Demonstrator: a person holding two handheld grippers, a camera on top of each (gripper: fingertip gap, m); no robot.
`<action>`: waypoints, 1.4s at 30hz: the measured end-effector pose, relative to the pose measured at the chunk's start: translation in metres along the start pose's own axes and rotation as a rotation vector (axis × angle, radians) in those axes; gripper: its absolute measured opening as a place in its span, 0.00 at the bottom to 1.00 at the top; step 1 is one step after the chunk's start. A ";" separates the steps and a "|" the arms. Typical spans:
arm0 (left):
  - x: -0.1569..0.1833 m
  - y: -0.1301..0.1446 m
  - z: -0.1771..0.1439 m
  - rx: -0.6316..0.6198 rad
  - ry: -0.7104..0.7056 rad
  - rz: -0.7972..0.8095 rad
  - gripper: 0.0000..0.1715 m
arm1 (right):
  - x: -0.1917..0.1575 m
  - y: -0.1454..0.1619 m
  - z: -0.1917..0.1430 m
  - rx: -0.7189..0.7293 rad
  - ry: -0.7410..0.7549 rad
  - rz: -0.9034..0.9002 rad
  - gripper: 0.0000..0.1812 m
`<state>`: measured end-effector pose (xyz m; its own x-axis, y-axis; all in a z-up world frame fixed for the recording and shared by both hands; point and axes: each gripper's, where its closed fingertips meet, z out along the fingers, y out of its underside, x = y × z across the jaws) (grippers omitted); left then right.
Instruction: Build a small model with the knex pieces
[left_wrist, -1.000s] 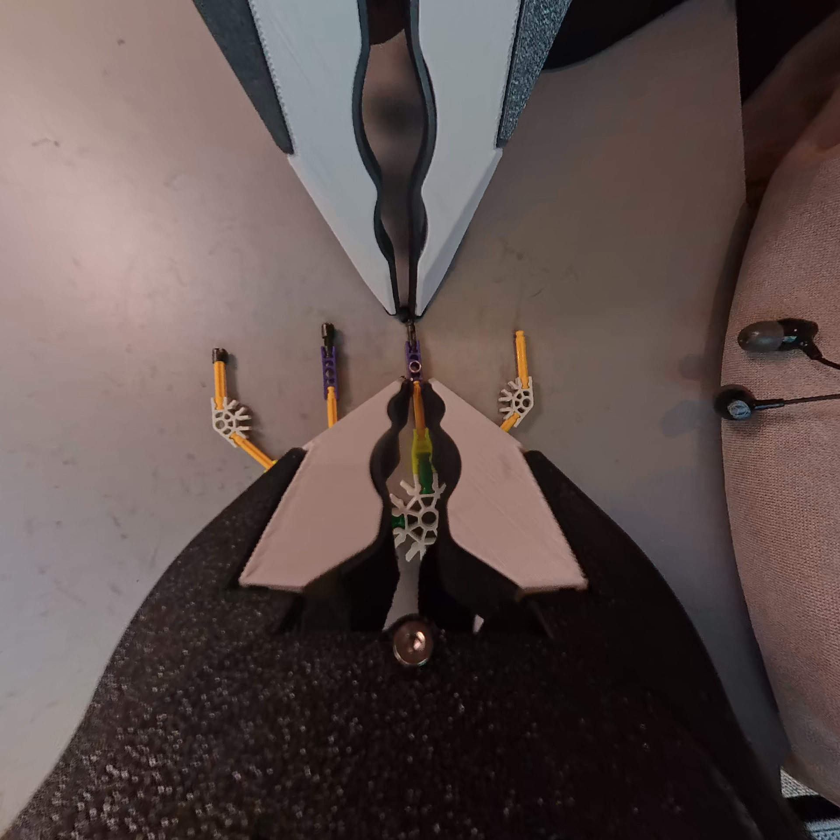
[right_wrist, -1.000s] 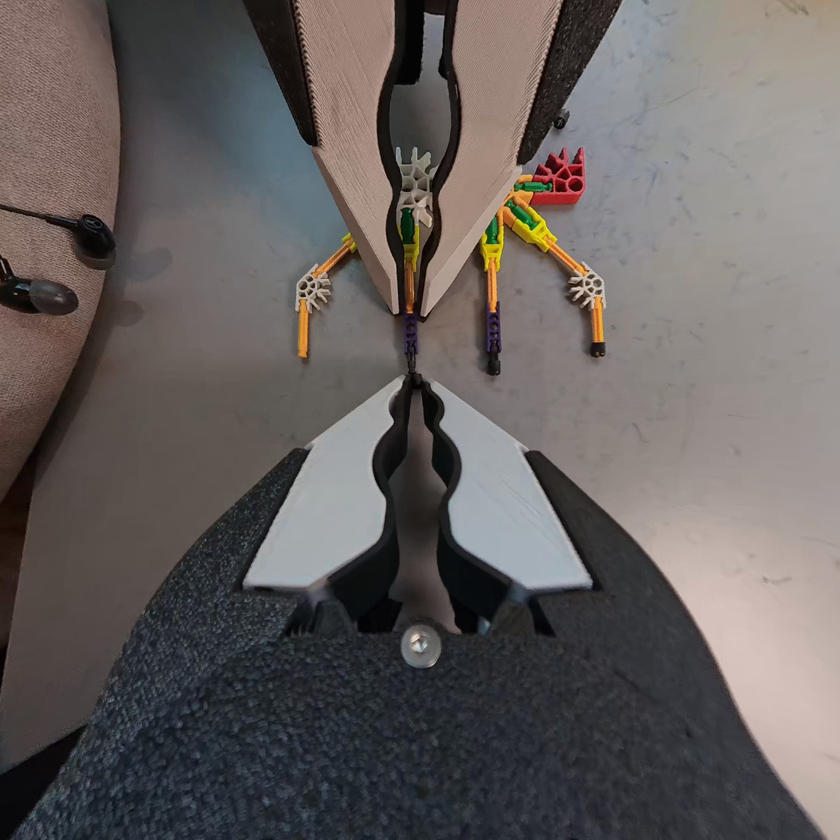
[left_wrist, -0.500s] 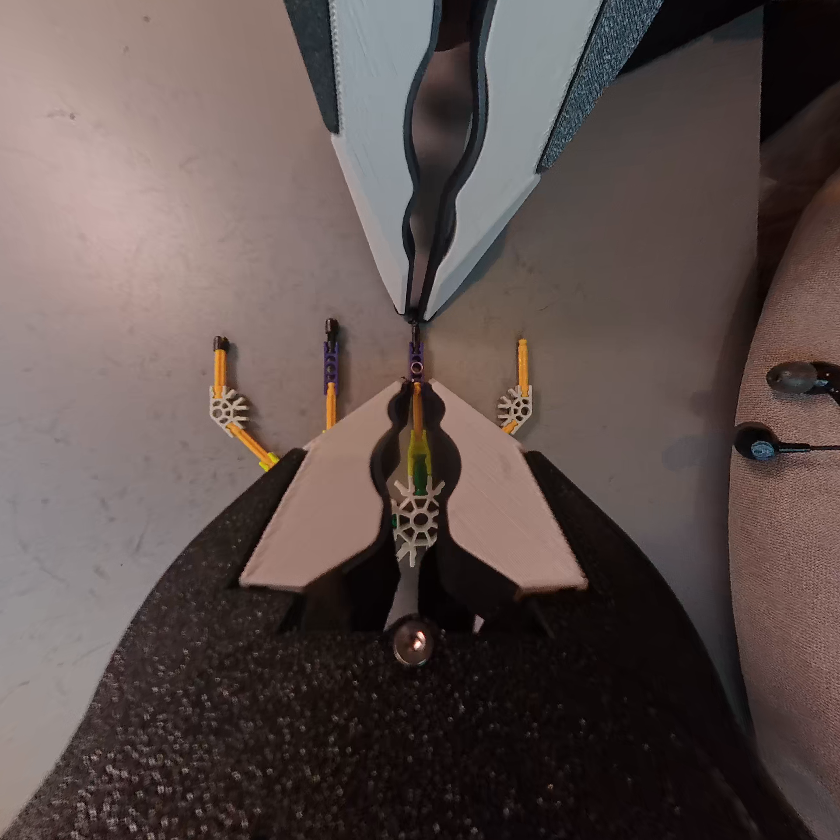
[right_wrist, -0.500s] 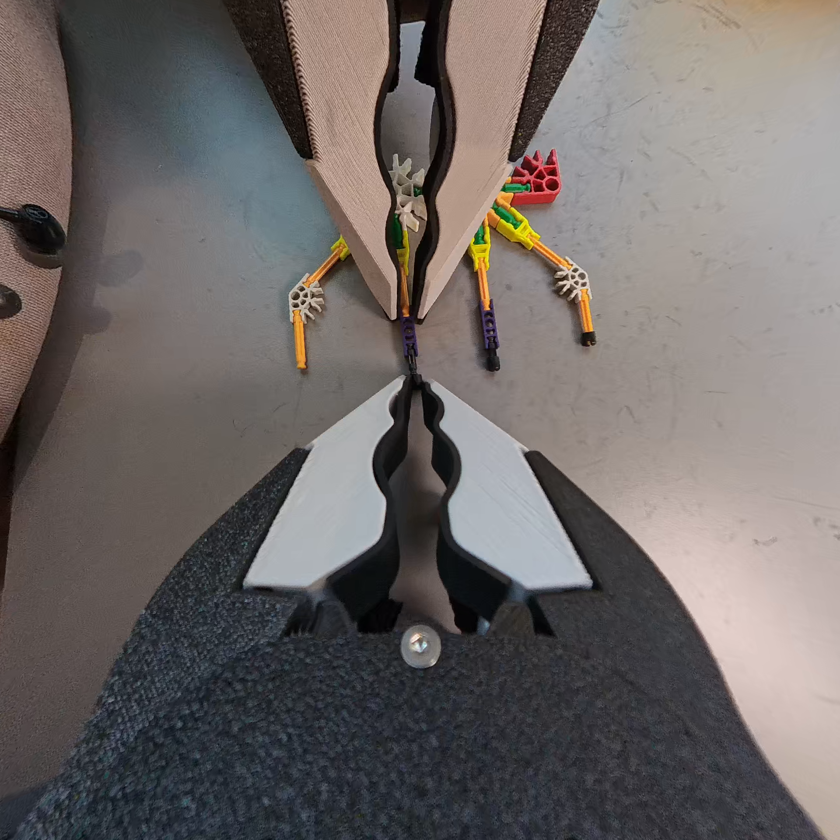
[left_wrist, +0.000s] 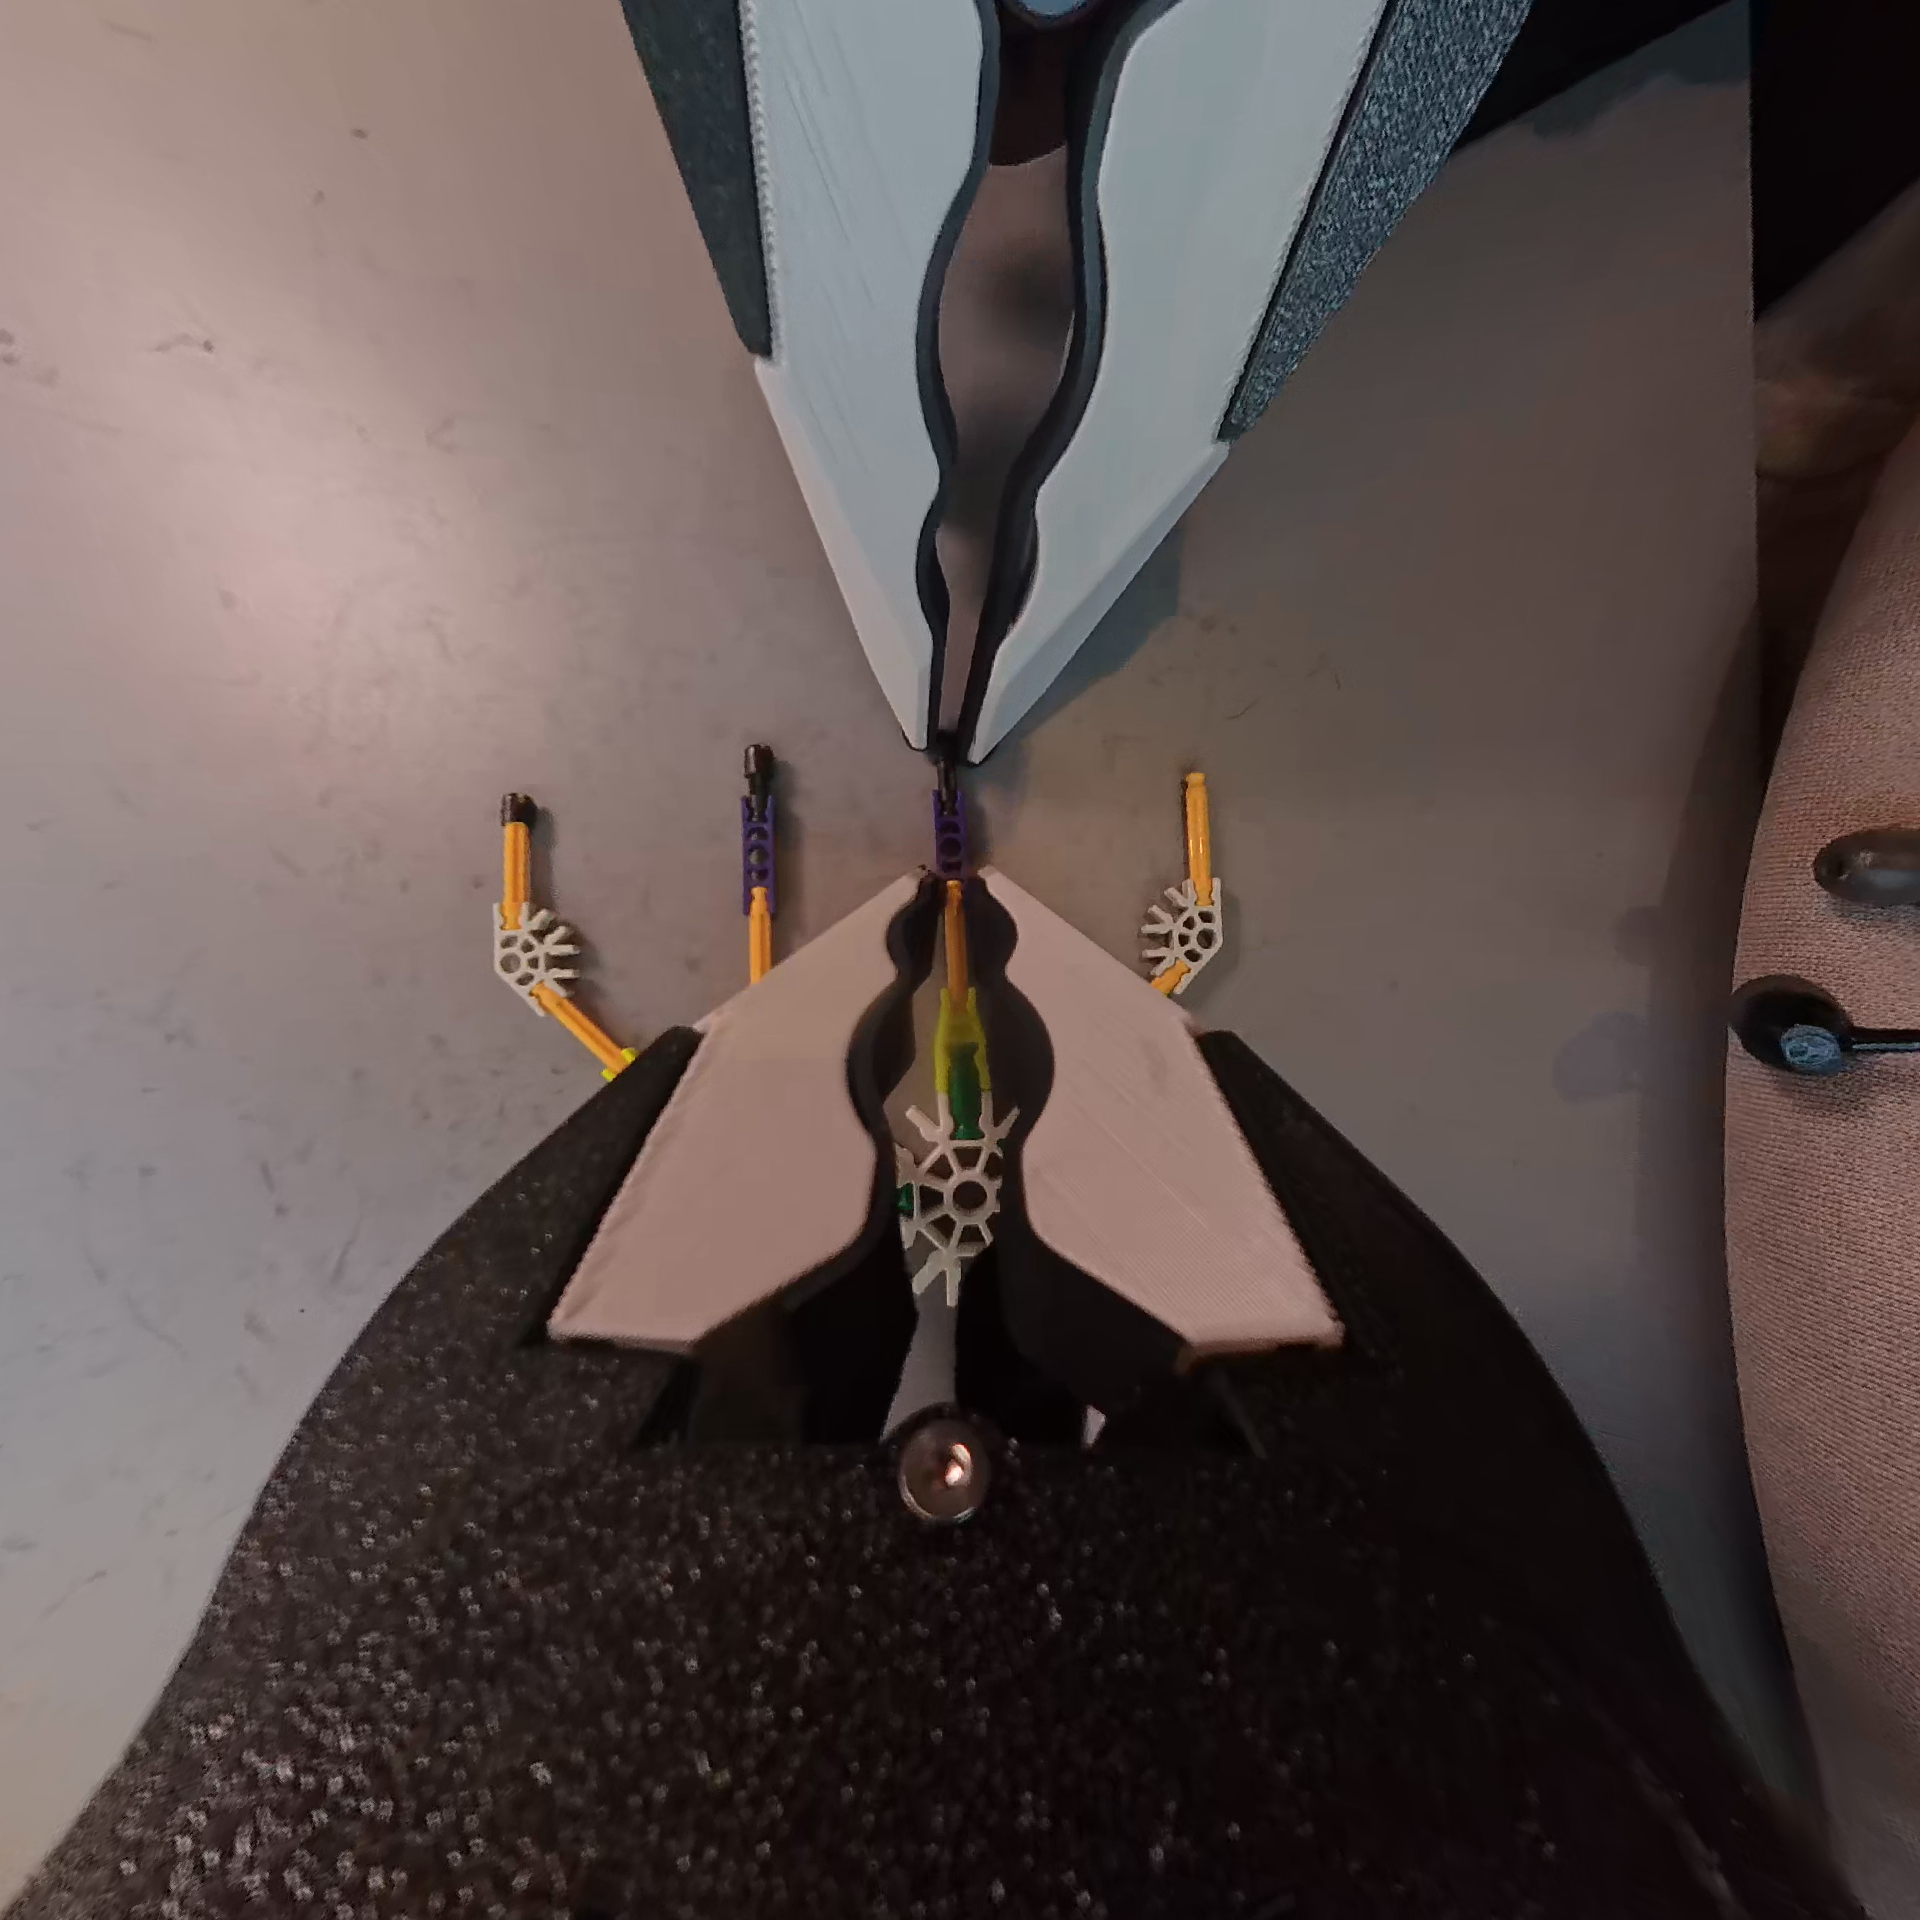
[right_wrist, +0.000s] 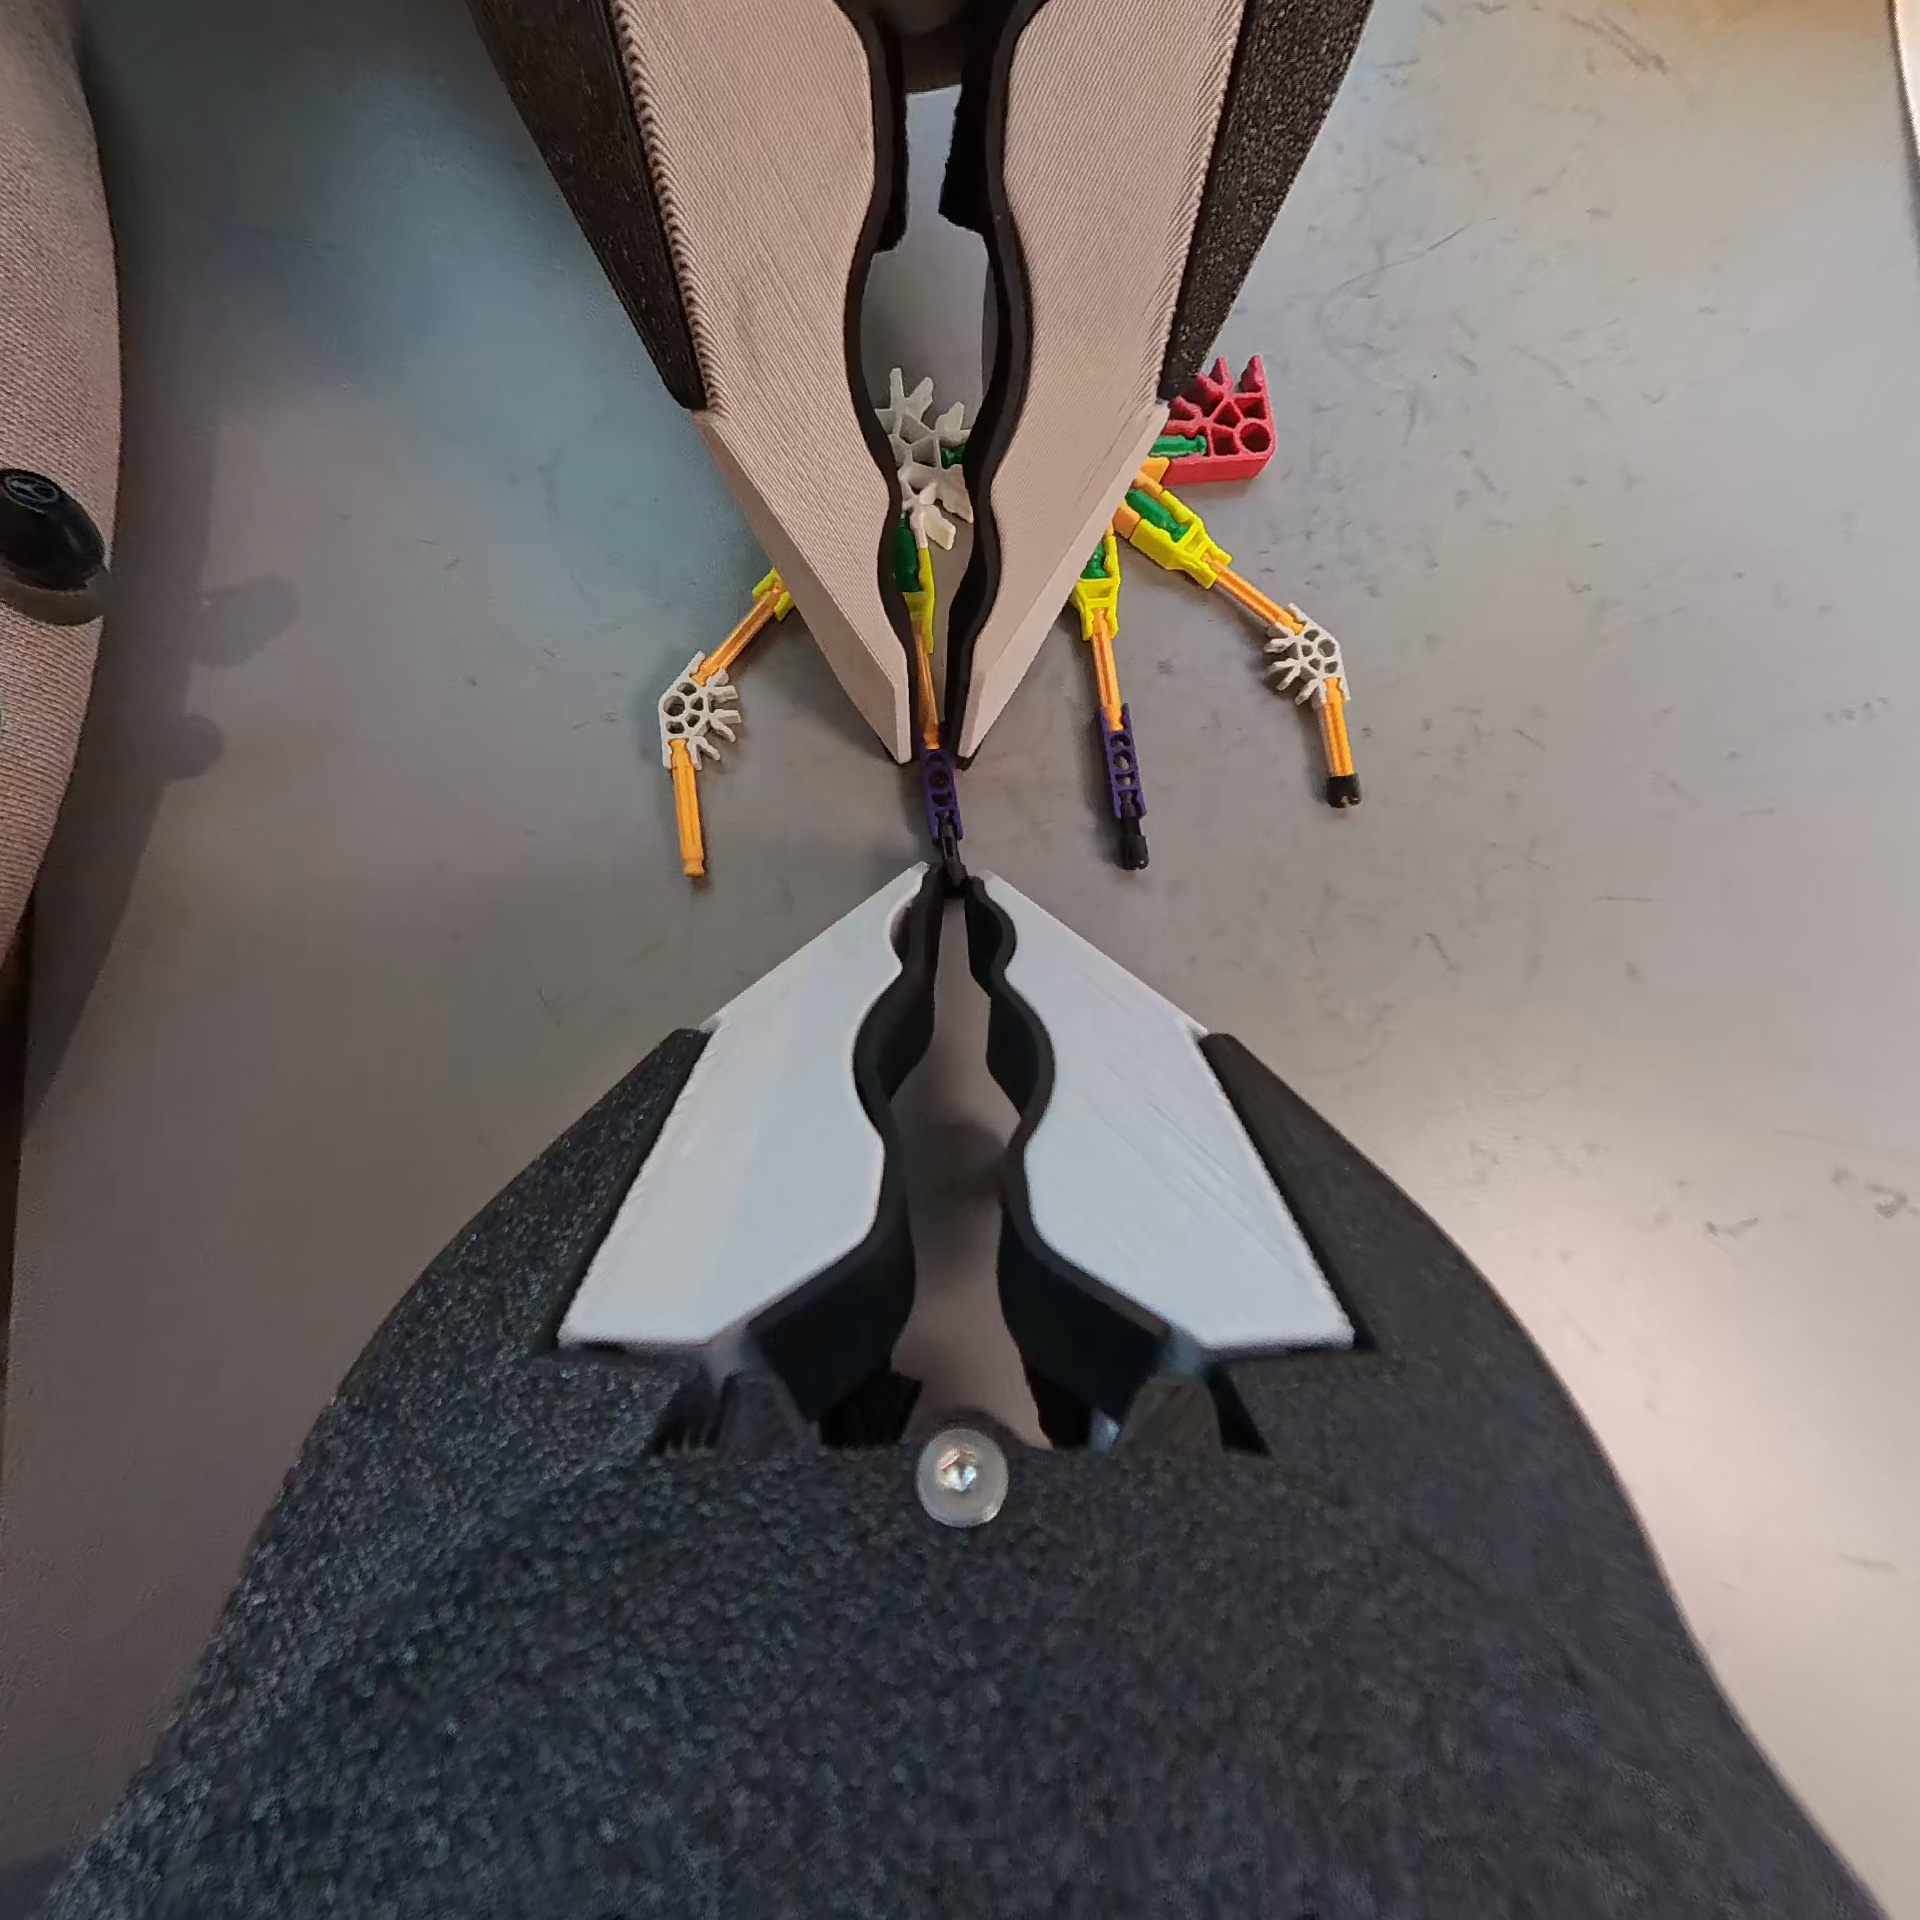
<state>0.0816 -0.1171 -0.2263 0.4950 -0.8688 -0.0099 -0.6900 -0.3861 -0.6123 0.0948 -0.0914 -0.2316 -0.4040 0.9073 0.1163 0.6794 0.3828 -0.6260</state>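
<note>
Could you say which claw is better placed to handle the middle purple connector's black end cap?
Right, probably: the right claw is shut on the black end cap; the left claw grips the orange rod behind the purple connector.

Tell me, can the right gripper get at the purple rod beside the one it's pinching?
Probably yes. That purple rod lies on bare table, nothing over it, but the right gripper is shut on the middle rod's black tip.
</note>
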 end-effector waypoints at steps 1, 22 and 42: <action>0.000 0.000 0.000 0.007 -0.003 0.010 0.02 | 0.000 0.000 0.000 -0.003 0.003 -0.001 0.01; 0.000 0.001 -0.001 0.008 -0.014 0.022 0.02 | -0.001 0.001 -0.008 0.004 -0.063 0.062 0.07; 0.001 -0.001 0.000 0.031 -0.007 0.062 0.02 | -0.002 0.003 -0.002 -0.019 -0.111 0.007 0.00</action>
<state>0.0825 -0.1172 -0.2262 0.4555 -0.8886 -0.0538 -0.7027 -0.3218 -0.6345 0.0992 -0.0921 -0.2317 -0.4638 0.8856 0.0254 0.6935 0.3808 -0.6116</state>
